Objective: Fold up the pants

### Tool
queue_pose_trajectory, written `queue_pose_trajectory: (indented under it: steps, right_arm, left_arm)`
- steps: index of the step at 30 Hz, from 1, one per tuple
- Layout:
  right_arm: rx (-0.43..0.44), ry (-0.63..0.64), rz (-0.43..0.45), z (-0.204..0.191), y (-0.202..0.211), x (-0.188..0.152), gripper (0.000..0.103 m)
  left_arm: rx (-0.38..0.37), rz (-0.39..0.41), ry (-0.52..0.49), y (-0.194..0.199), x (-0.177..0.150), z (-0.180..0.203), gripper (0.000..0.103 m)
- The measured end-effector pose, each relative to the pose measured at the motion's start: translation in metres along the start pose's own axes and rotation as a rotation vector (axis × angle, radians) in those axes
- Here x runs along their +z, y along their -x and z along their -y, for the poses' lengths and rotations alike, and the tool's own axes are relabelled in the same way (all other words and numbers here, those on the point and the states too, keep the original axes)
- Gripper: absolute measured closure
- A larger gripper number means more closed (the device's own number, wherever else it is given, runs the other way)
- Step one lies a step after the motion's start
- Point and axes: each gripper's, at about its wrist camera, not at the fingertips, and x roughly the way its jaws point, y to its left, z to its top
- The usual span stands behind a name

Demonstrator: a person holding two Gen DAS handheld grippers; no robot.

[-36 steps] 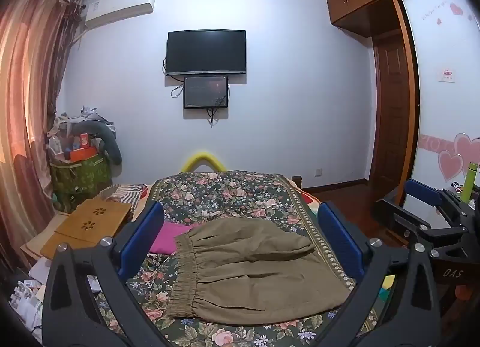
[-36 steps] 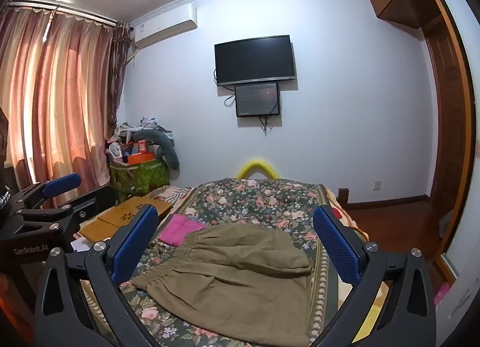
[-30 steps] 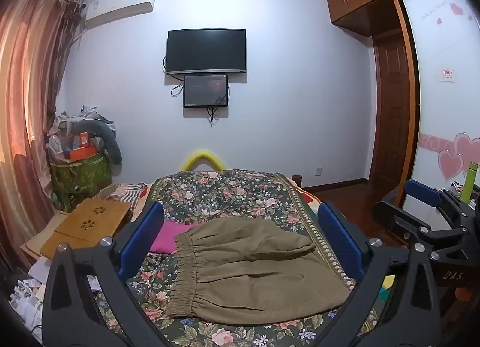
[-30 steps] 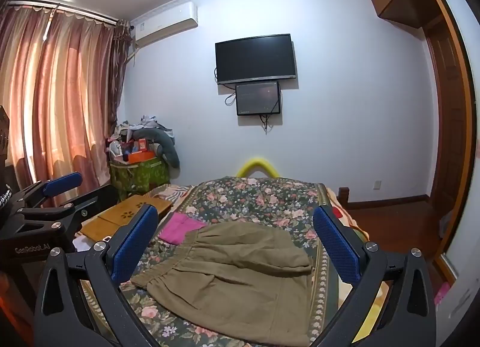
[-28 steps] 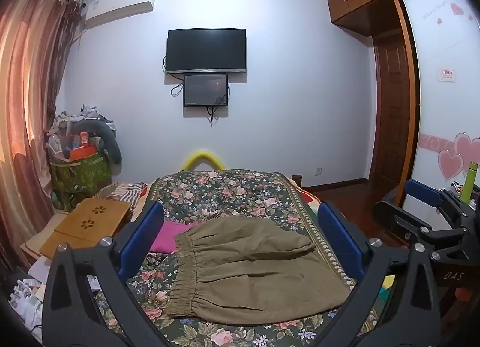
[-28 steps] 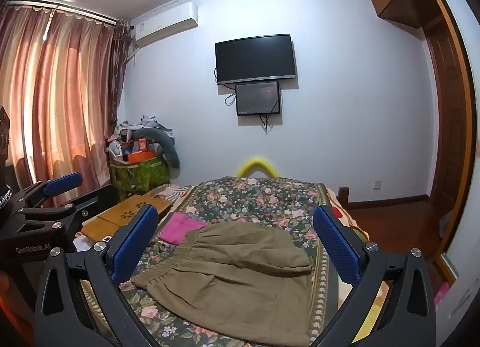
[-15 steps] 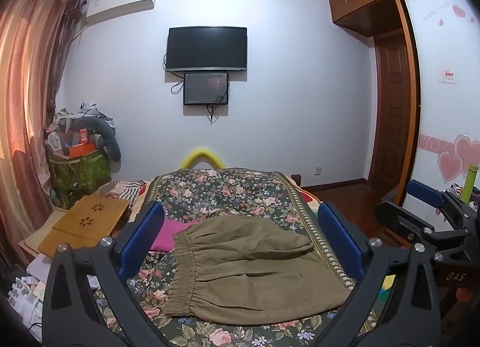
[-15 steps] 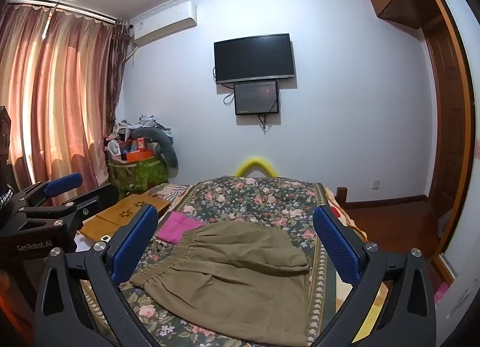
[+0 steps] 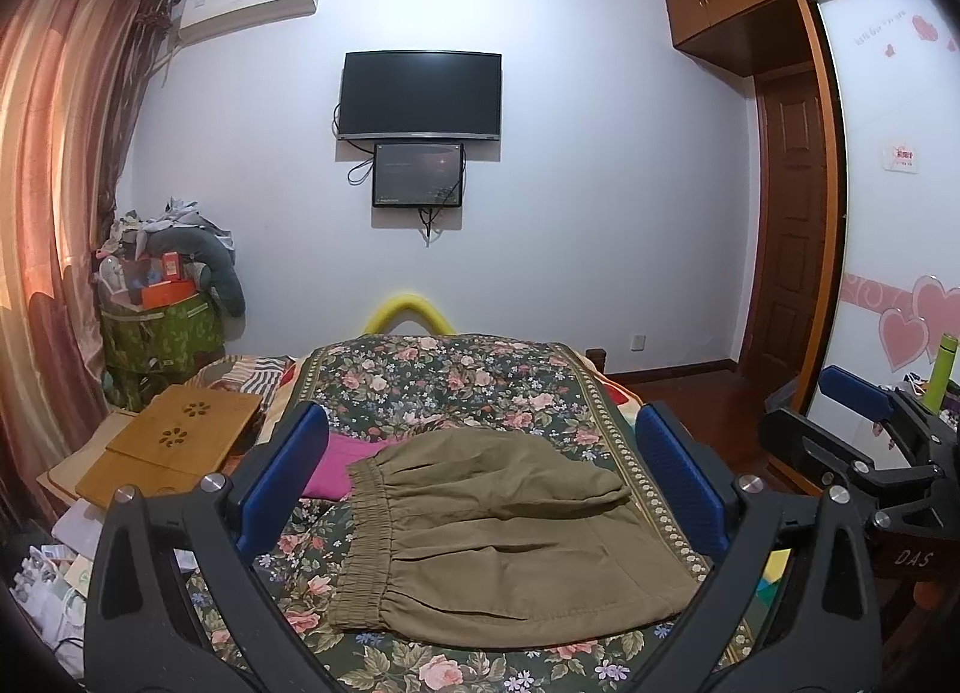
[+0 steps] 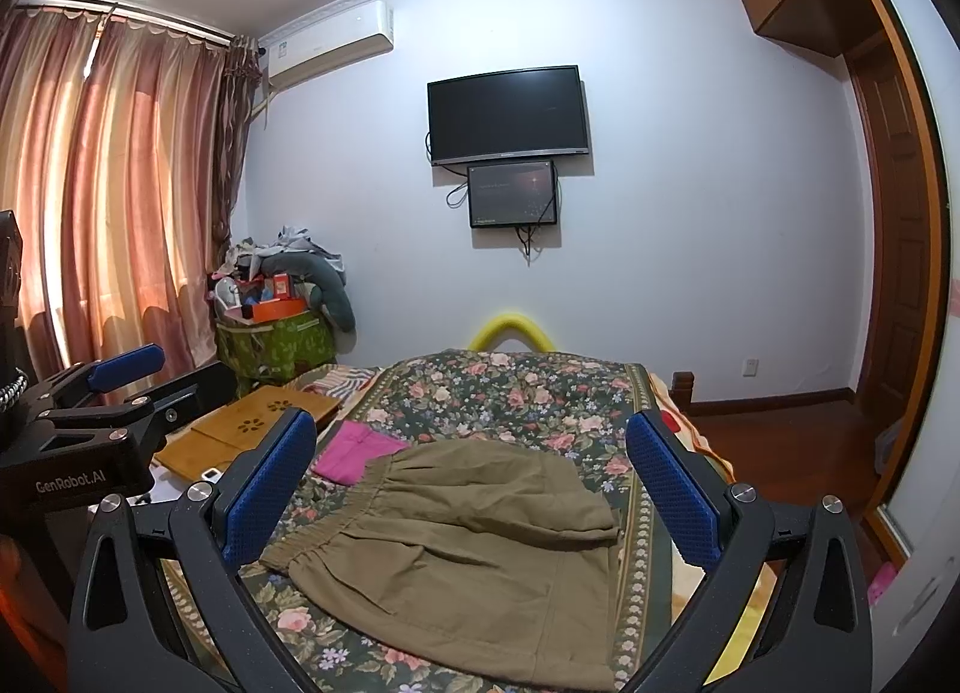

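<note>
Olive-brown pants [image 9: 504,531] lie folded on the floral bedspread [image 9: 444,387], elastic waistband to the left, the upper layer folded over the lower. They also show in the right wrist view [image 10: 468,543]. My left gripper [image 9: 480,477] is open and empty, held above the near end of the bed, apart from the pants. My right gripper [image 10: 474,477] is open and empty, also above the near end. Each gripper shows at the edge of the other's view: the right one [image 9: 864,435], the left one [image 10: 108,399].
A pink cloth [image 9: 336,462] lies by the waistband. Wooden lap desks [image 9: 174,441] sit left of the bed, with a heaped green bag [image 9: 162,327] behind. A yellow bed-end guard [image 9: 411,312], wall TV [image 9: 420,96] and wardrobe door [image 9: 786,237] lie beyond.
Both views have shifted slightly; the pants sit marginally lower and nearer in the frame. Both grippers stay open and the pants have not moved on the bed.
</note>
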Motion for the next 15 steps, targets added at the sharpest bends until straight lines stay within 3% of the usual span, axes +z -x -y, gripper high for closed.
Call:
queue_pose_trajectory:
  steps: [15]
  right_arm:
    - [-0.002,0.0,0.0,0.0001,0.0002,0.001,0.0]
  left_arm:
    - [0.019,0.007,0.005,0.0021,0.0006,-0.0015,0.0]
